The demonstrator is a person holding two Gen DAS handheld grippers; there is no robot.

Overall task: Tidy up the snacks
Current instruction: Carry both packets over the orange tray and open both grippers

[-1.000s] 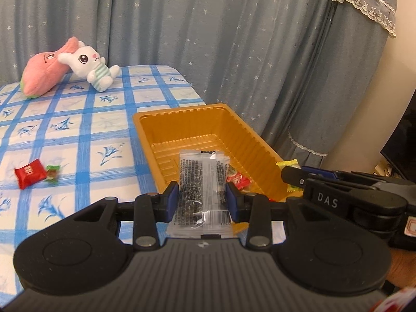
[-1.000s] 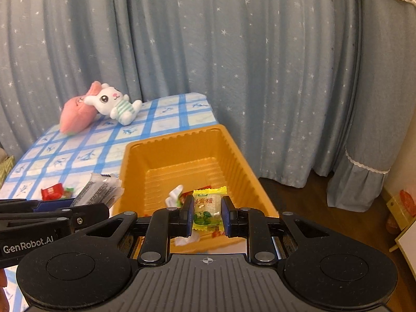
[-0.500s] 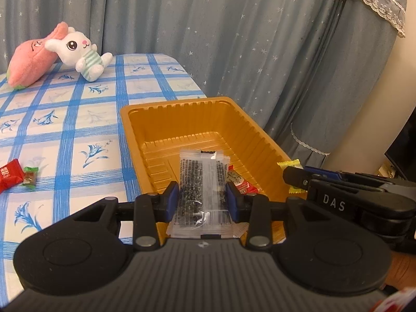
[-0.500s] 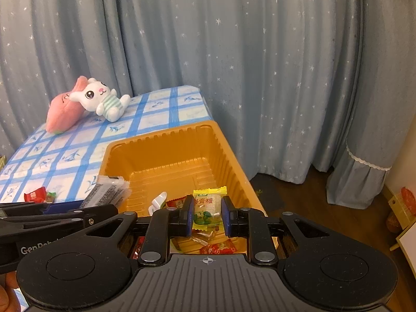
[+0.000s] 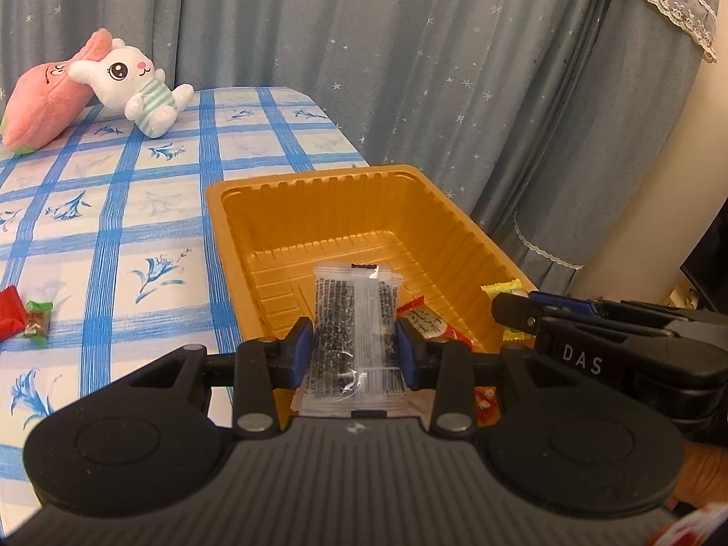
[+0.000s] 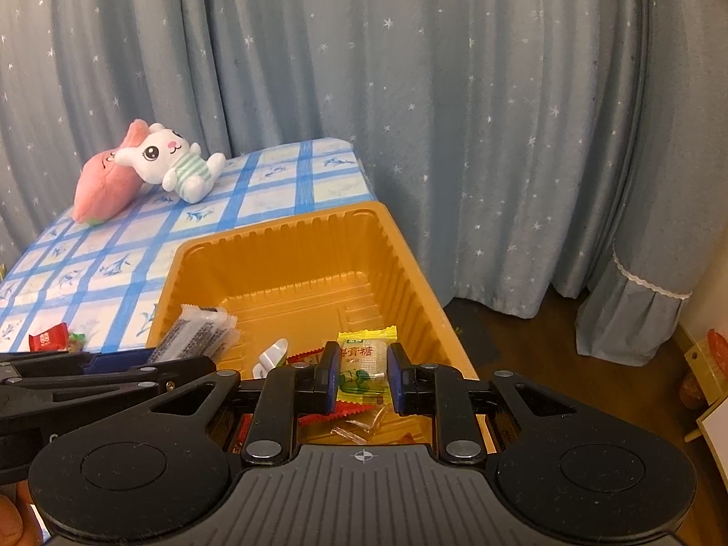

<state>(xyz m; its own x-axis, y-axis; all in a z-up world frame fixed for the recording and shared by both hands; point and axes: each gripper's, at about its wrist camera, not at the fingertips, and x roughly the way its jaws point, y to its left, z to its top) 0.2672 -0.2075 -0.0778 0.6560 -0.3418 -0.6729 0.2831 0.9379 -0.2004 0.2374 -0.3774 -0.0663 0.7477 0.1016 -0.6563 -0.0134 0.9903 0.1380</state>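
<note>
An orange plastic tray (image 5: 346, 209) stands on the blue checked tablecloth; it also shows in the right wrist view (image 6: 291, 268). My left gripper (image 5: 355, 350) is shut on a clear packet with black print (image 5: 355, 318), held over the tray's near end. My right gripper (image 6: 363, 373) is shut on a yellow-green candy packet (image 6: 364, 357), also over the tray's near end. Several red and clear wrappers (image 6: 350, 418) lie in the tray below it. A red packet (image 5: 9, 318) and a small green candy (image 5: 38, 321) lie on the cloth to the left.
A pink plush and a white bunny plush (image 5: 132, 82) sit at the table's far end. Grey starred curtains (image 6: 455, 113) hang behind and to the right. The table edge runs just right of the tray, with wooden floor (image 6: 546, 341) below.
Both grippers have moved forward over the tray's near end, each still holding its packet. The tray looks closer and more central in both views.
</note>
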